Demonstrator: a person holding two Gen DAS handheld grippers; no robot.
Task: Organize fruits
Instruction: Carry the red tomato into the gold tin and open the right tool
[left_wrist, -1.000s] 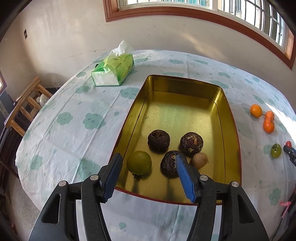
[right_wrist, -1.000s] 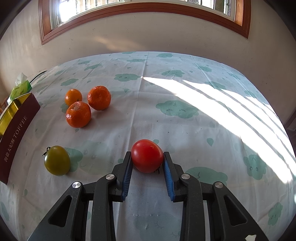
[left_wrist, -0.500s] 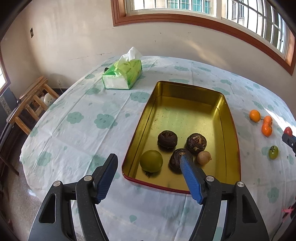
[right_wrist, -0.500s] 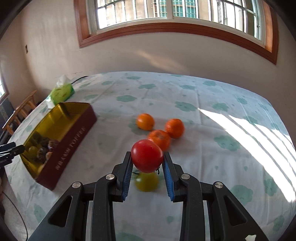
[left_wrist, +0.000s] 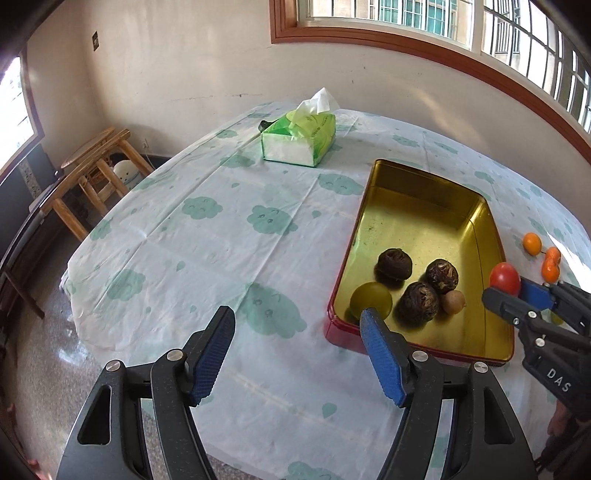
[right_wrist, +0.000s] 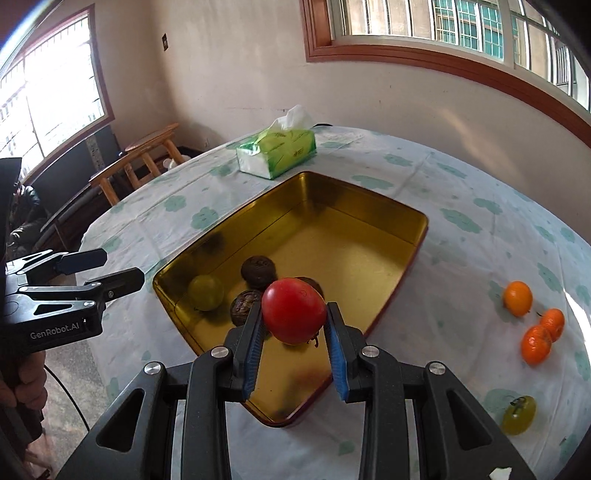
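- The right gripper (right_wrist: 293, 334) is clamped on a red tomato (right_wrist: 293, 311), which hangs above the near end of the gold tin (right_wrist: 413, 236), over the corner where the other fruit is gathered.
- Straight below and just beyond the tomato lie three dark round fruits (right_wrist: 258, 271), a green fruit (right_wrist: 206, 292) and, in the left wrist view, a small tan one (left_wrist: 453, 302); the far half of the tin floor is bare.
- So the coming move looks like a short drop, and I judge the safest spot to be a little farther along the tin's long axis, toward the tissue box (right_wrist: 277, 153) (landing on the dark fruits could send the tomato rolling).
- The left gripper (left_wrist: 297, 350) stands apart and empty, off the tin's near left corner over the worktop (left_wrist: 221, 258), clear of the drop.
- Three oranges (right_wrist: 517, 298) and a green tomato (right_wrist: 519, 415) wait on the worktop's right side, nearer the right gripper.
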